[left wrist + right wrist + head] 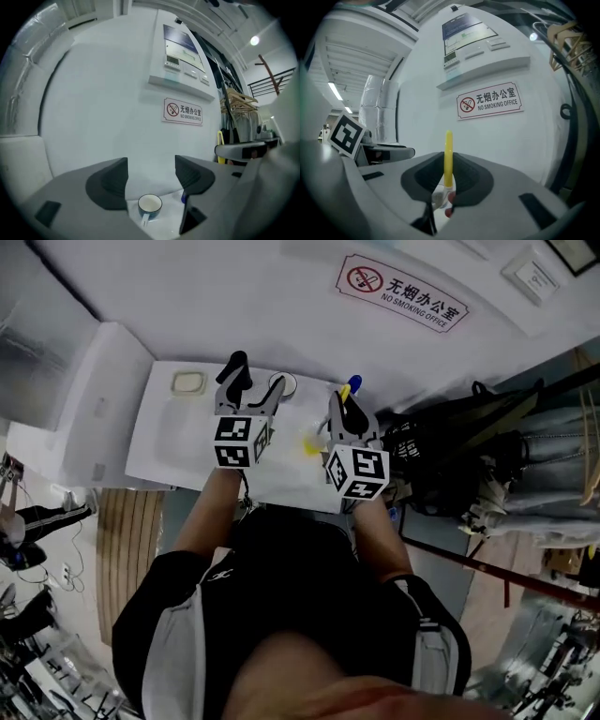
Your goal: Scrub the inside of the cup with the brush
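Note:
A white cup with a dark blue outside stands upright on the white table, low between the two jaws of my left gripper. Those jaws stand wide apart and touch nothing. In the head view the cup sits just right of the left gripper, near the wall. My right gripper is shut on a brush, whose yellow handle stands upright between the pads. Seen from the head, the right gripper is a little right of the cup, with the brush poking out past its jaws.
The white table runs along a white wall with a no-smoking sign and a wall panel. A small rounded white dish lies at the table's left. Dark bags and hanging clothes crowd the right side.

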The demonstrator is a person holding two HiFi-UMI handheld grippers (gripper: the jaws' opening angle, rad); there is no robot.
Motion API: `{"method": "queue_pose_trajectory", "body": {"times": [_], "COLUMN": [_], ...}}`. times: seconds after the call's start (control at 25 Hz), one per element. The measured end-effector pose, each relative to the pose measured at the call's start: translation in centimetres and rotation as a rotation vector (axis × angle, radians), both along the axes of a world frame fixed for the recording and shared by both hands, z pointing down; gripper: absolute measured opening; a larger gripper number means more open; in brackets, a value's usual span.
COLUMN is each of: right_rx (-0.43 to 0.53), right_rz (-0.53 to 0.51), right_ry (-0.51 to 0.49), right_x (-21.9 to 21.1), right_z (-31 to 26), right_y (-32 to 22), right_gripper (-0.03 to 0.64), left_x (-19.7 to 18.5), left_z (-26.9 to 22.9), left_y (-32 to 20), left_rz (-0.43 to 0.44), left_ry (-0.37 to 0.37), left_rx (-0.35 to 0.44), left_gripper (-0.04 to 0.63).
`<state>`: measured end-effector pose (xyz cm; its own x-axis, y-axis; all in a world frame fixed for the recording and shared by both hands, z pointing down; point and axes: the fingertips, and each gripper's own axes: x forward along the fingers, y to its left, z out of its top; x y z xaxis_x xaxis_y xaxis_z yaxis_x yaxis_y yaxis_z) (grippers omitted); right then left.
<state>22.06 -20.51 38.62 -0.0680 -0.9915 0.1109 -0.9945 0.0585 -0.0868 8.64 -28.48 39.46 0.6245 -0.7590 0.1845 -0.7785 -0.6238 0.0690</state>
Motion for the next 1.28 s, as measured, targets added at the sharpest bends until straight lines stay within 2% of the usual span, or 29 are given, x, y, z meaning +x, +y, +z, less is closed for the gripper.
{"method": "queue_pose_trajectory", "body": {"times": [0.16,0.28,0.64,1.0,1.28], "right_rx": [-0.024,-0.036,-0.08,-0.13,-0.168], "right_rz": [0.053,0.091,0.169,0.272,0.325], "right_ry": [0.008,0.028,0.006,-0.029,-0.028], "right_x": [1.1,1.7,2.3,3.0,3.1], "right_z": [0.8,1.1,2.8,4.8,6.2], "right_y": [0.1,0.2,0.7,1.9,3.2], "right_gripper": [0.057,0.057,0.057,0.057,0.057], "left_x": [2.1,3.8,6.4,6.8,6.6], "left_z": [1.5,2.6,9.7,16.8,21.4], "left_y": [-1.2,-1.9,-3.4,-4.4,-4.7], "left_rz": [0.072,0.127,0.261,0.295,0.263], "left_ry": [-0.096,-0.12,-0.245,-0.371,-0.436], "left_rx": [0.028,0.026,-0.093,-0.186,-0.229], "left_gripper": [0.35,0.359,0.383,0.397,0.405]}}
